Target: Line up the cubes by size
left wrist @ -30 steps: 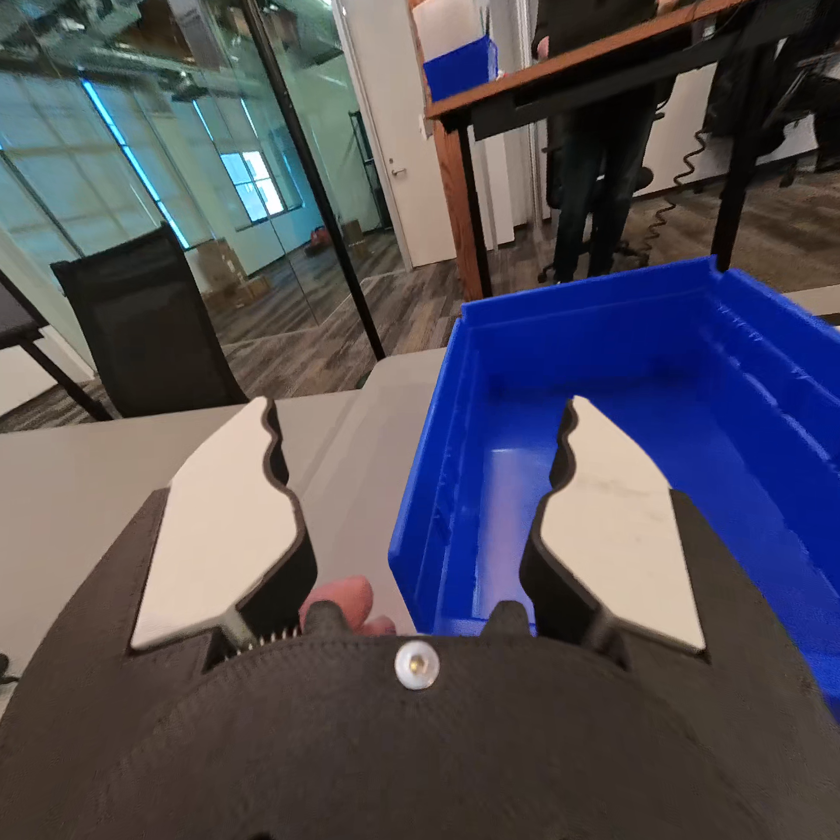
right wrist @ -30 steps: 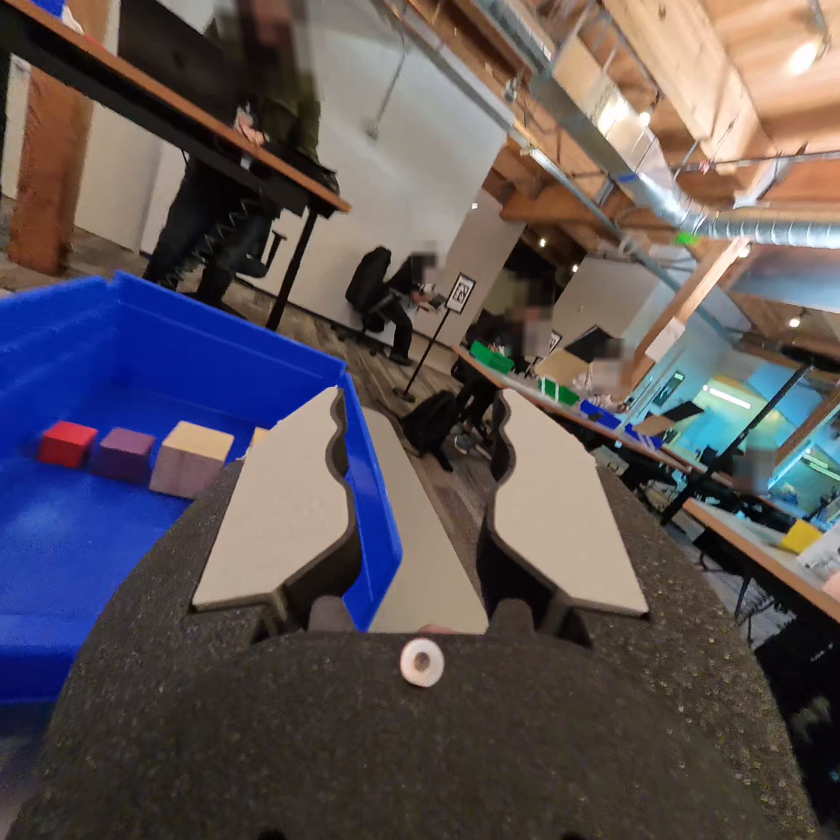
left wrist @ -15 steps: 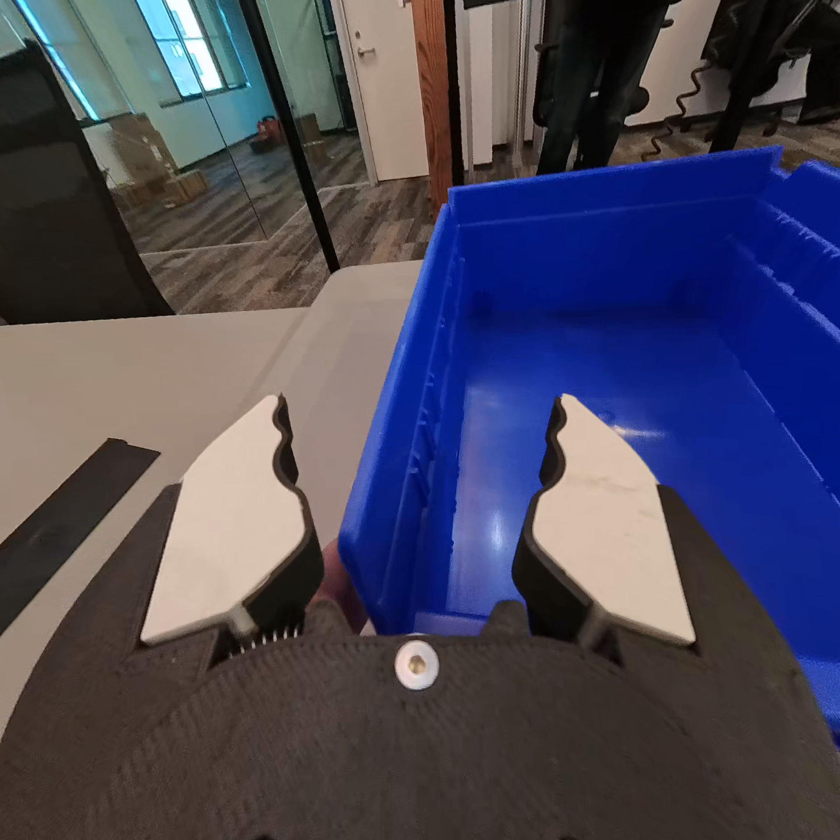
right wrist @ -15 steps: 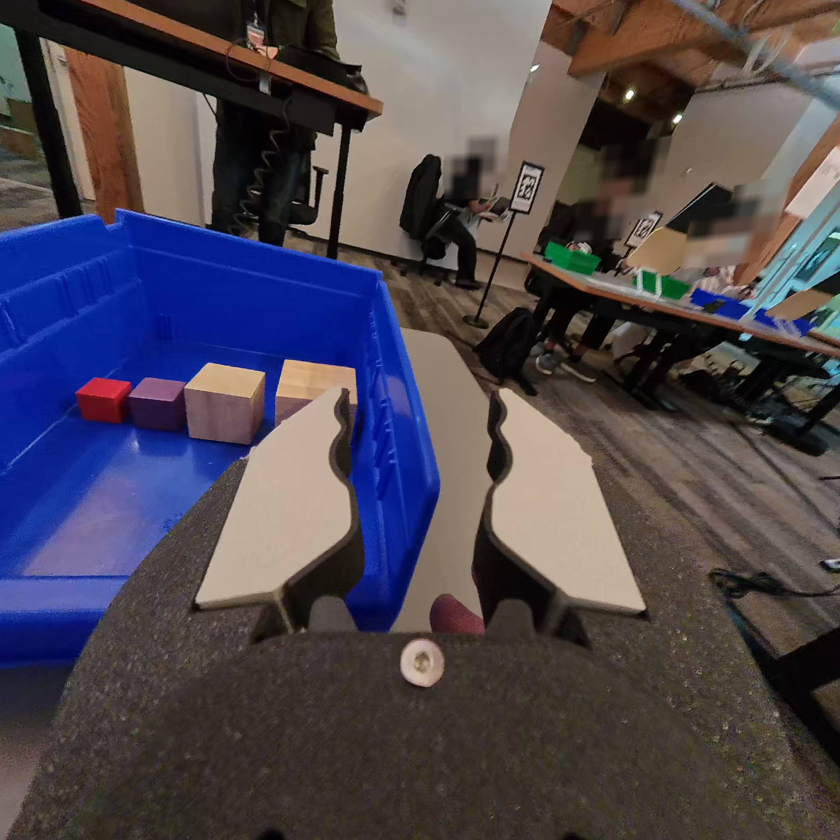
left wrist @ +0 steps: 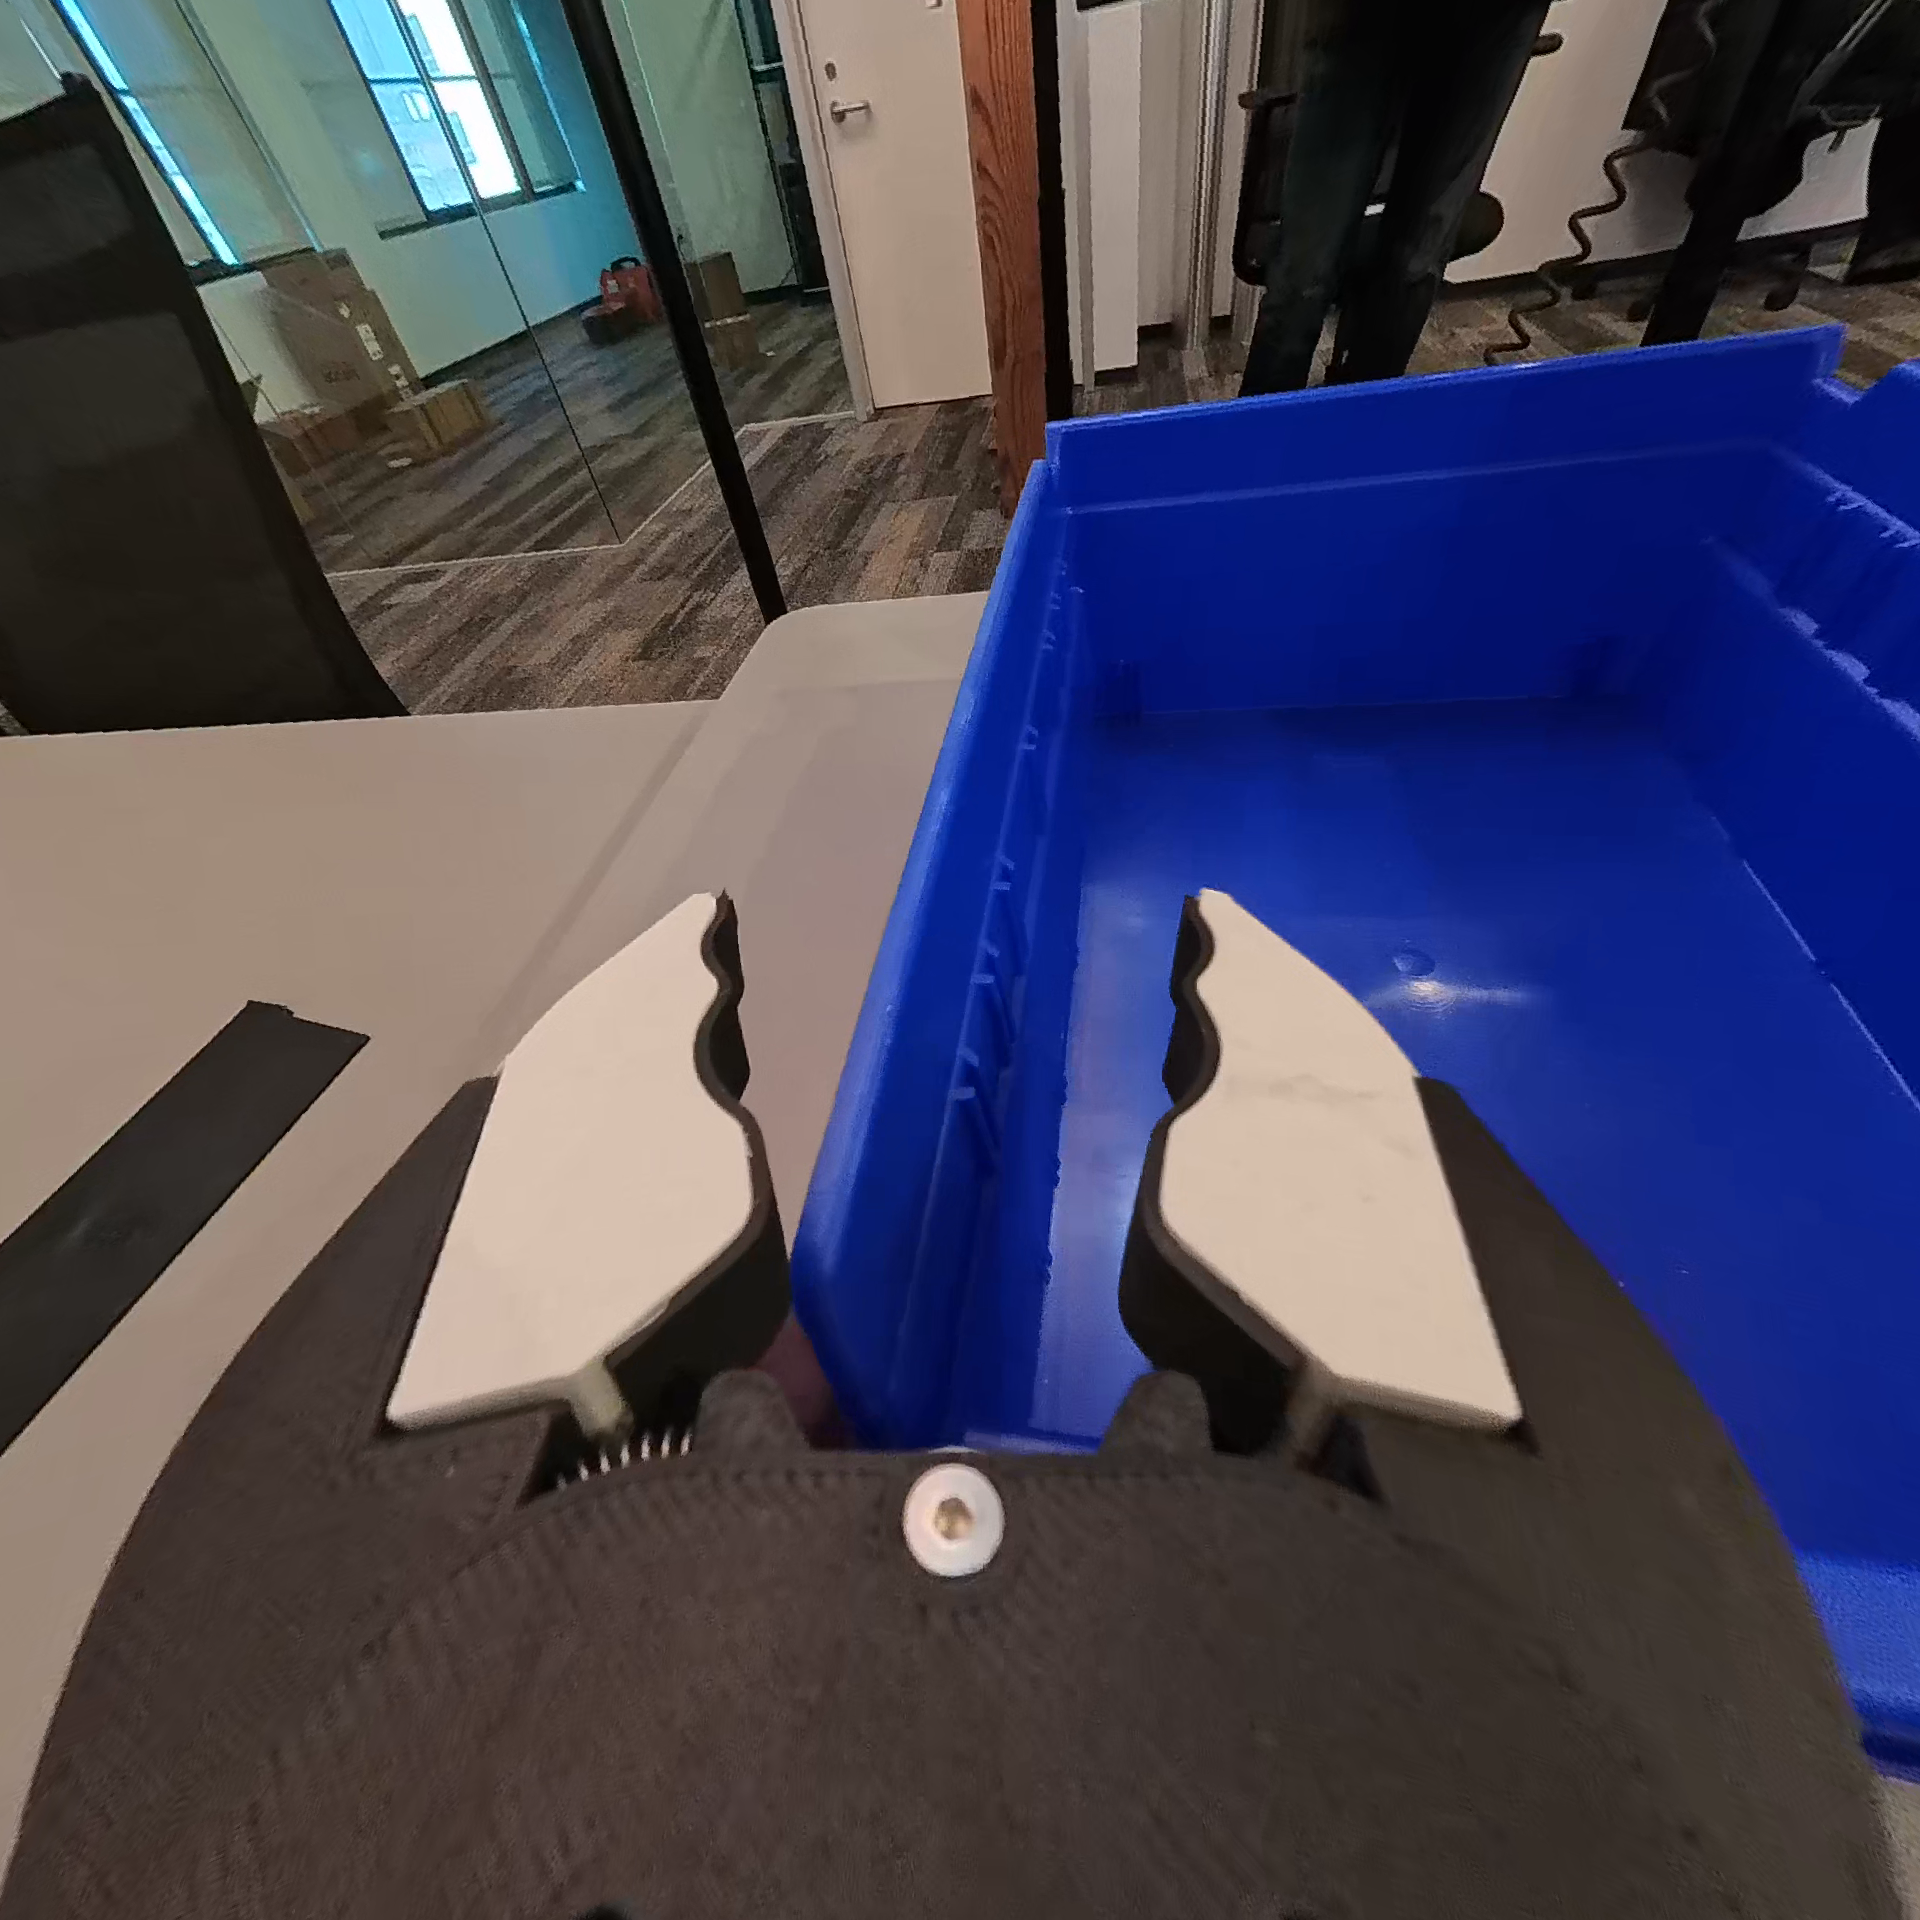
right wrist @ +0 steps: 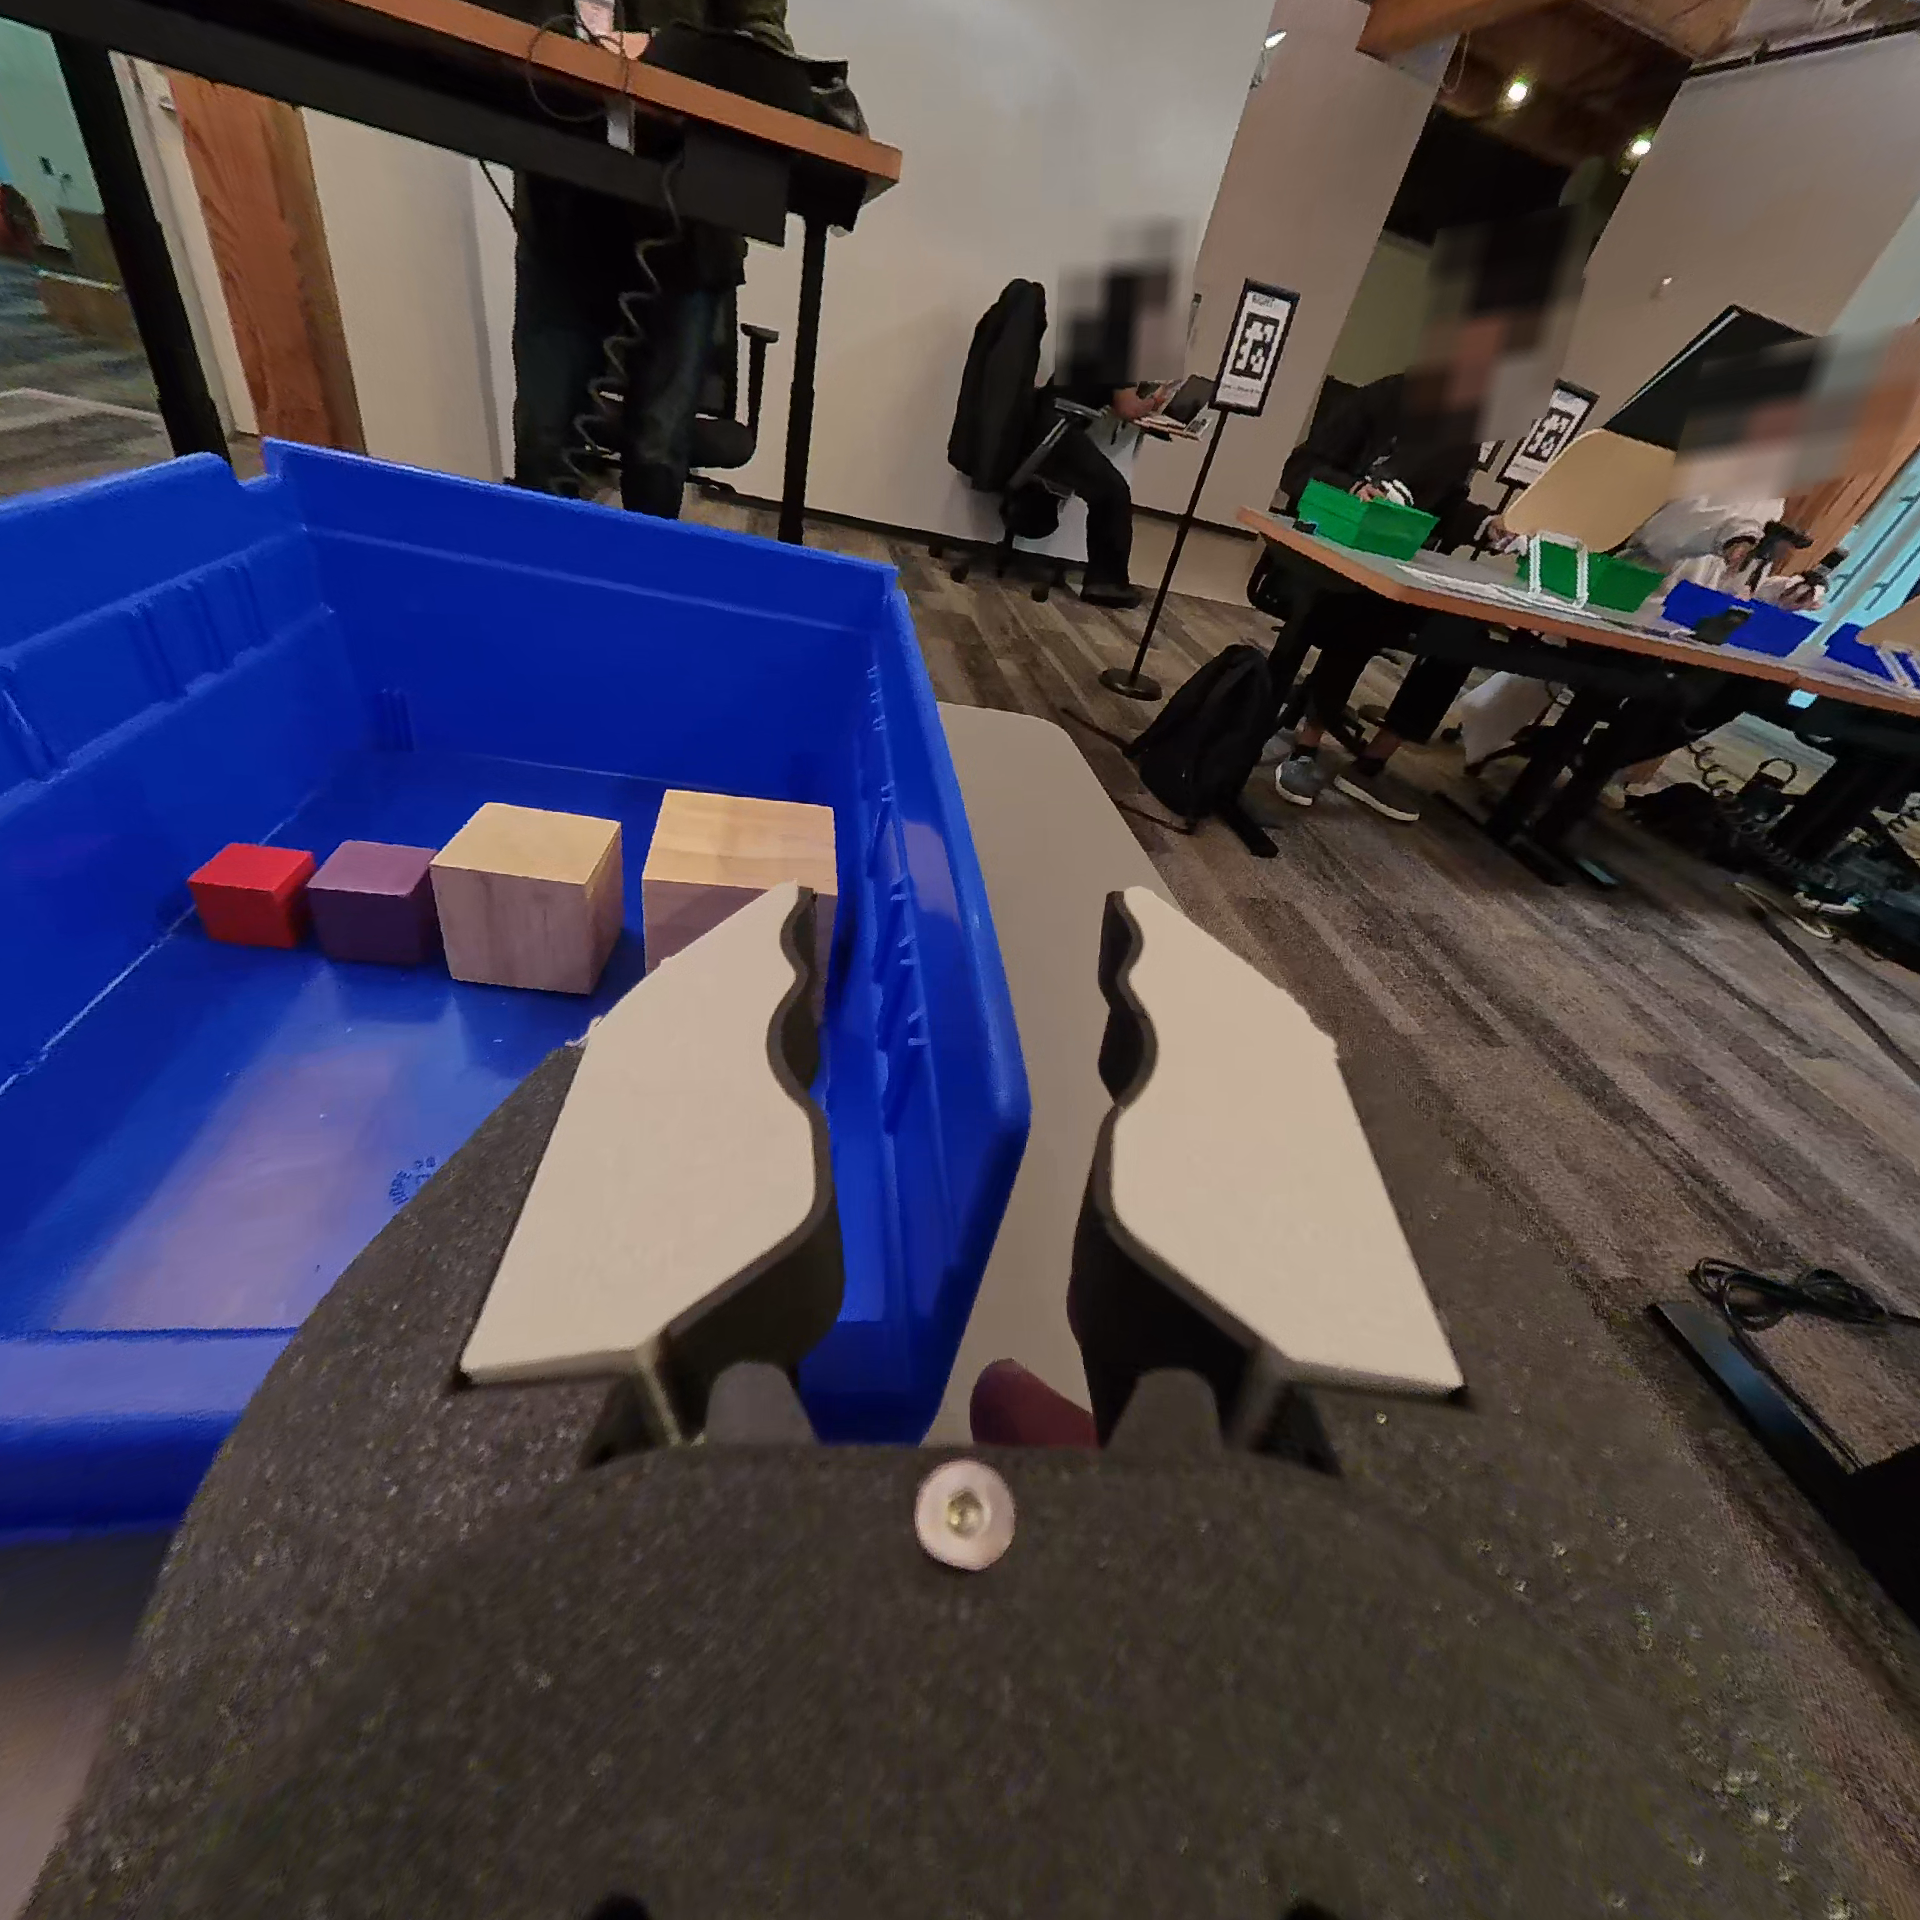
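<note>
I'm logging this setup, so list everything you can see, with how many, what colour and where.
bin: one, blue, on the table.
cubes: four in a row inside the bin, smallest to largest: red, purple, plain wood, larger plain wood.
table: one, grey, under the bin.
tape strip: one, black, on the table left of the bin.
left tongs: open, straddling the bin's left wall.
right tongs: open, straddling the bin's right wall.

L tongs [left wrist: 956, 914] open, straddling blue bin [left wrist: 1455, 540] wall.
</note>
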Available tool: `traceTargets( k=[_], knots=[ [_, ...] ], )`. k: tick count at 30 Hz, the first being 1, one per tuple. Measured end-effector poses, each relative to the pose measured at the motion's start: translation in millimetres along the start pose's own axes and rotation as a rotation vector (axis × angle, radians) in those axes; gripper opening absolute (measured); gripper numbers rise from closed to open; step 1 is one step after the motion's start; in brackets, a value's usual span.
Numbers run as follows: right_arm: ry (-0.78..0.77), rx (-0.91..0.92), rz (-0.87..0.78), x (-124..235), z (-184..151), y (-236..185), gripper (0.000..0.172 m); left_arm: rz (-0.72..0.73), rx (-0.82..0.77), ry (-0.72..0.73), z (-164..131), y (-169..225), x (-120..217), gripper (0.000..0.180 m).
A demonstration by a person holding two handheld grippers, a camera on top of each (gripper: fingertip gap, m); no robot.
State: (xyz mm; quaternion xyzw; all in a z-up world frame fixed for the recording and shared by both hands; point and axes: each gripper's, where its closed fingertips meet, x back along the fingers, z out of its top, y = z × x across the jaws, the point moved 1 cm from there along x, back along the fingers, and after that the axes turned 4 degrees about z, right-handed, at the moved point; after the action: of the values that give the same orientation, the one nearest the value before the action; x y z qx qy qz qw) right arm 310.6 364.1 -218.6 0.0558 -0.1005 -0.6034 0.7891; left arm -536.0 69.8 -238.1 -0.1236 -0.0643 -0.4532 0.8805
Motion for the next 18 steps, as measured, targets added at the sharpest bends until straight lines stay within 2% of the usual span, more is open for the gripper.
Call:
traceTargets(
  k=[5, 9, 11, 13, 18],
  knots=[
    [-0.026, -0.016, 0.044, -4, -3, -3, 0.037, 0.002, 0.003, 0.003, 0, -1, -1, 0.066],
    [-0.034, -0.025, 0.058, -4, -4, -4, 0.028, -0.008, 0.010, 0.007, 1, 0, -1, 0.041],
    [-0.041, -0.036, 0.060, -4, -5, -3, 0.019, -0.023, 0.010, 0.004, 0, 1, 0, 0.021],
    [-0.048, -0.042, 0.063, -3, -6, -3, 0.007, -0.046, -0.003, 0.005, 0, 5, 0, 0.017],
    [-0.048, -0.038, 0.073, -3, -6, -5, 0.007, -0.113, 0.017, 0.005, 1, 16, 1, 0.006]
  ],
)
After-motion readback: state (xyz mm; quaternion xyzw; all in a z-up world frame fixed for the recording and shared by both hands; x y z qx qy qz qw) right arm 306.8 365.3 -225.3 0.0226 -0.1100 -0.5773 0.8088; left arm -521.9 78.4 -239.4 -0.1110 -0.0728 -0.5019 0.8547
